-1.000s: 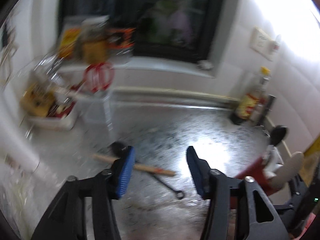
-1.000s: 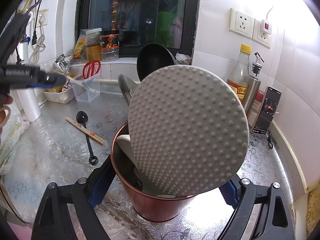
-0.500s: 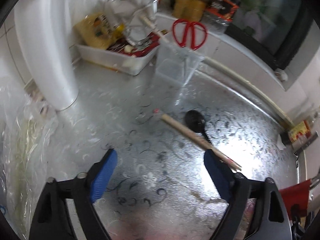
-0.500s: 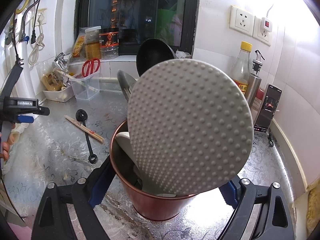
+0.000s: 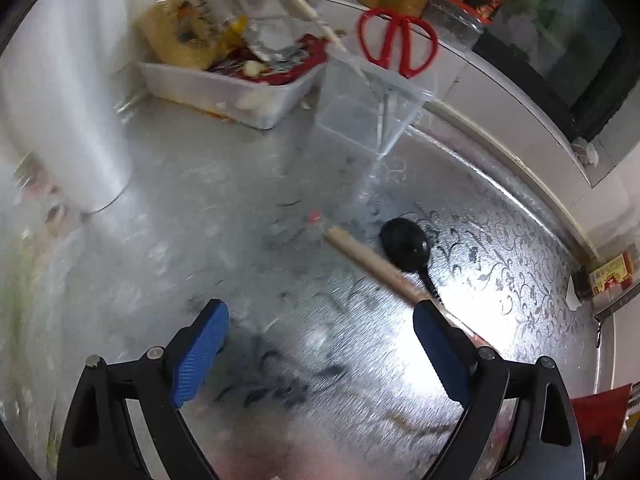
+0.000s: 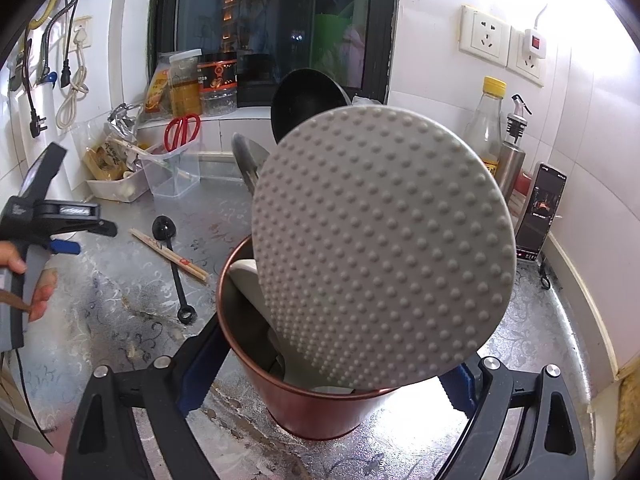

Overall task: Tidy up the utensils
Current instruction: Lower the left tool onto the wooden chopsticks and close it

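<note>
Since a second ago we see left gripper [image 5: 320,344] dropped lower over steel counter [image 5: 248,208], view rolled, jaws spread far wider, nothing between them. Right gripper [image 6: 324,376] unmoved, jaws now easing apart, blue pads flanking red utensil cup [image 6: 304,408]; whether pads still press the cup we cannot tell. Chopsticks [image 5: 376,266] lie on counter just beyond left gripper's right finger, crossing black spoon [image 5: 404,244]. Cup, near right, holds dimpled grey paddle [image 6: 380,252] and ladle [image 6: 308,100].
</note>
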{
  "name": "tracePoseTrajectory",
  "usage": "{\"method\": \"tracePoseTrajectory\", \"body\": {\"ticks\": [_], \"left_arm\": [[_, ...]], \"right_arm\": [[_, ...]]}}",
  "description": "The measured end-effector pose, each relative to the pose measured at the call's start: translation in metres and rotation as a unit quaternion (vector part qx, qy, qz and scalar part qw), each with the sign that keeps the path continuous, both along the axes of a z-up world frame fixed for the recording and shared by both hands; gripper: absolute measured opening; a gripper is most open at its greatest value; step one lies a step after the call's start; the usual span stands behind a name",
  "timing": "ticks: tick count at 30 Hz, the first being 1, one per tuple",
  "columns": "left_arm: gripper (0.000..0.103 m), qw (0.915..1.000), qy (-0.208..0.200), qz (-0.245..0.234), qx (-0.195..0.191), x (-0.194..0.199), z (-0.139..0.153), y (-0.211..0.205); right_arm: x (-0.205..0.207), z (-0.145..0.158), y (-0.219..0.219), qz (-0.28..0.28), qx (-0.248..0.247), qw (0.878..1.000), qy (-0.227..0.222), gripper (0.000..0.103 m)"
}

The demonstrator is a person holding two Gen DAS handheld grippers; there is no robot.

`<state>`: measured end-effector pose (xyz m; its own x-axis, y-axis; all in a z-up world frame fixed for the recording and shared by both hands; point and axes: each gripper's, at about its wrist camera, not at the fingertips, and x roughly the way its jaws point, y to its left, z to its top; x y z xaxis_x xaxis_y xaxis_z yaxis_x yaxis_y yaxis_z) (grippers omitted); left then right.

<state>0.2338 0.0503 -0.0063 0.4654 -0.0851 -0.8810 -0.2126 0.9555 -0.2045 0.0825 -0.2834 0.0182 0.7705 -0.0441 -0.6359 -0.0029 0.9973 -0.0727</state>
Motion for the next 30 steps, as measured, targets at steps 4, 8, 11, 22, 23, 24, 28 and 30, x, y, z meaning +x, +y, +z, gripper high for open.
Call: {"method": "tracePoseTrajectory", "body": {"ticks": [4, 8, 11, 22, 23, 24, 28, 30], "left_arm": [[0.094, 0.9998, 0.017, -0.009, 0.004, 0.024, -0.006, -0.015], [0.094, 0.9988, 0.039, -0.019, 0.021, 0.045, -0.011, -0.034], [0.094, 0.9975, 0.049, -0.026, 0.044, 0.052, -0.016, -0.047], [0.100, 0.9943, 0.073, -0.034, 0.069, 0.033, -0.032, -0.051], [0.100, 0.9944, 0.074, -0.033, 0.068, 0.028, -0.032, -0.049], [0.101, 0.9944, 0.074, -0.033, 0.069, 0.023, -0.032, -0.047], [0.101, 0.9945, 0.074, -0.032, 0.066, 0.009, -0.033, -0.041], [0.101, 0.9942, 0.078, -0.030, 0.068, 0.002, -0.034, -0.038]], "right_arm": [[0.002, 0.000, 0.001, 0.001, -0.001, 1.000, 0.001, 0.095], [0.002, 0.000, 0.001, 0.000, -0.001, 1.000, 0.001, 0.095], [0.001, 0.000, 0.001, 0.000, -0.001, 1.000, 0.001, 0.095], [0.000, 0.001, 0.001, 0.000, -0.001, 1.000, 0.002, 0.095], [0.000, 0.001, 0.001, 0.000, -0.001, 1.000, 0.002, 0.095], [0.000, 0.001, 0.001, 0.000, -0.001, 1.000, 0.002, 0.095], [0.000, 0.001, 0.001, 0.000, -0.001, 1.000, 0.002, 0.095], [0.000, 0.001, 0.001, 0.000, -0.001, 1.000, 0.002, 0.095]]}}
